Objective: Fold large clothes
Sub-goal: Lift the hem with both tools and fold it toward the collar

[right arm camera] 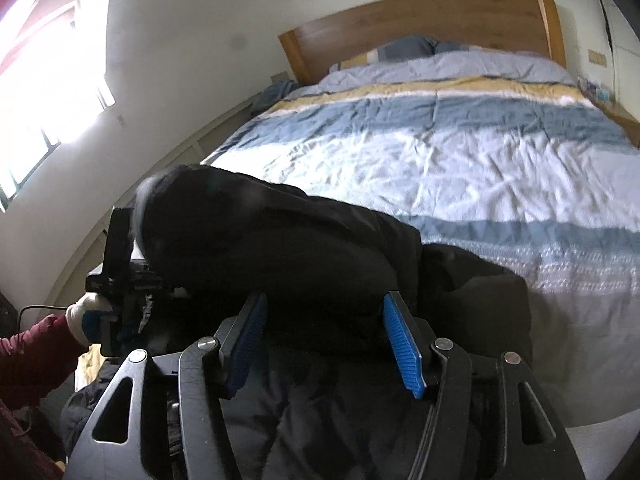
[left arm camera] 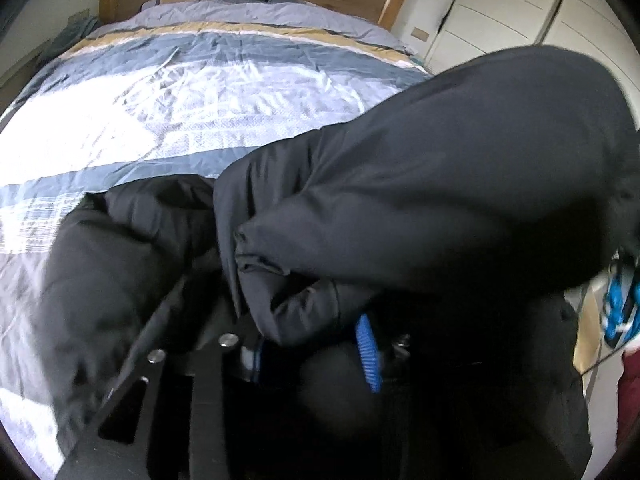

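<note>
Around: we saw a striped quilt (right arm camera: 460, 152) and a headboard (right arm camera: 420, 24) far.
Blocking: the coat (left arm camera: 420, 184) hid our left claw (left arm camera: 316, 352); its state we could not tell.
Right claw (right arm camera: 324, 344): open over the coat.

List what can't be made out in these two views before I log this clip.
- Left wrist view: the left gripper is mostly buried under the bulky black padded jacket, so its grip is unclear.
- Both views: the jacket's lower part is cut off by the frame edge.
- Right wrist view: the striped blue-and-white duvet is motion-blurred.

a black jacket (left arm camera: 400, 200) bulges over the left hand-held gripper (left arm camera: 312, 354) above the striped bed (left arm camera: 200, 92).
</note>
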{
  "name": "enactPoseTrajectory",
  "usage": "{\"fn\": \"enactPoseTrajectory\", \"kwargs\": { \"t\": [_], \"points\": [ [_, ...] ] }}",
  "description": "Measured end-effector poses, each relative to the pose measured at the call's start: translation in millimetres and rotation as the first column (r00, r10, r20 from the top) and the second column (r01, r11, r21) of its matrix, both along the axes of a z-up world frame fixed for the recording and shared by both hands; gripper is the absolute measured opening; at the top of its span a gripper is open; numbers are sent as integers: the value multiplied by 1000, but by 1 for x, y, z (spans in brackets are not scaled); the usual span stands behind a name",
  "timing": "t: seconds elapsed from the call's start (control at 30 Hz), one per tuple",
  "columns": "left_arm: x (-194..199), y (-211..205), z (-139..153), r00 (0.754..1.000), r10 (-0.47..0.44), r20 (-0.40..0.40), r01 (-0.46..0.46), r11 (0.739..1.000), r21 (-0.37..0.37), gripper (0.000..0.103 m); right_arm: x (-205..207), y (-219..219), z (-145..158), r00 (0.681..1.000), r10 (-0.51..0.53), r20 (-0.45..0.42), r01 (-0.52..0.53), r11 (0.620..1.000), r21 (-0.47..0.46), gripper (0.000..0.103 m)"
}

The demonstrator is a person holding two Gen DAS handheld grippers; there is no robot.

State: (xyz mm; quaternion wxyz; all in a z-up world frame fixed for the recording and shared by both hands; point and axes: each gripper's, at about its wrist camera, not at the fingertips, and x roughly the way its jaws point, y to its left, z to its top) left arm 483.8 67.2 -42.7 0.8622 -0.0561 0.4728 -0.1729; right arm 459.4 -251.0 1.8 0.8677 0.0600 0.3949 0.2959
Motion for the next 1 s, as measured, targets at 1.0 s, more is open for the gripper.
{"fn": "enactPoseTrajectory", "kwargs": {
  "t": [1.0],
  "points": [
    [23, -3, 43, 998, 11, -57, -20, 986, -163, 48, 34, 74, -3, 991, 78, -107, -85, 995, -60, 61]
  ]
}}
